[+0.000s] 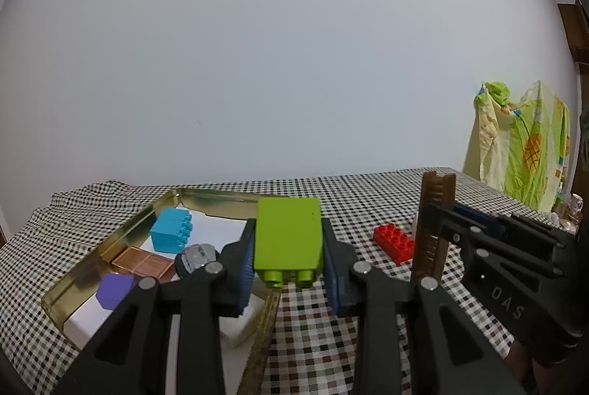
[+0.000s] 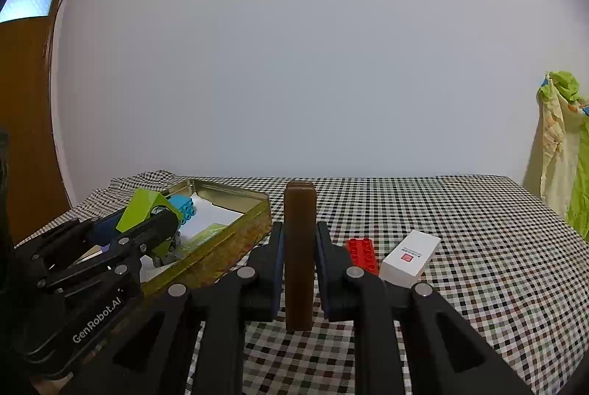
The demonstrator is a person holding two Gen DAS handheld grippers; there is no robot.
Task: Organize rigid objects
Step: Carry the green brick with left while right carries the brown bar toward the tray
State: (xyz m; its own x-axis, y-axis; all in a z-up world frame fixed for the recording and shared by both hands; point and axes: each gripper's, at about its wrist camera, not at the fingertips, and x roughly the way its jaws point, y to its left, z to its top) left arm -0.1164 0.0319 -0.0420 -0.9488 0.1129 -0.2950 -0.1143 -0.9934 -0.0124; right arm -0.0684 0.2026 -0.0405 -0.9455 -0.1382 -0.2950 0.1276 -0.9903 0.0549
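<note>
2 grippers each clamped an item: the left gripper (image 1: 288,258) held a green block (image 1: 288,238) above the gold tin's (image 1: 121,236) near edge, while the right gripper (image 2: 299,266) squeezed an upright brown comb (image 2: 300,247) over the checkered tablecloth (image 2: 460,229), beside a red brick (image 2: 362,253).

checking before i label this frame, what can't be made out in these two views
- Tin tray floor, left wrist view: near part hidden behind the left claw and green brick.
- Grey object in the tray: blurred and partly covered by a finger; identity unclear.
- White box label, right wrist view: print too small to read.
- Red brick, right wrist view: partly hidden by the right claw, which grips the brown comb.
</note>
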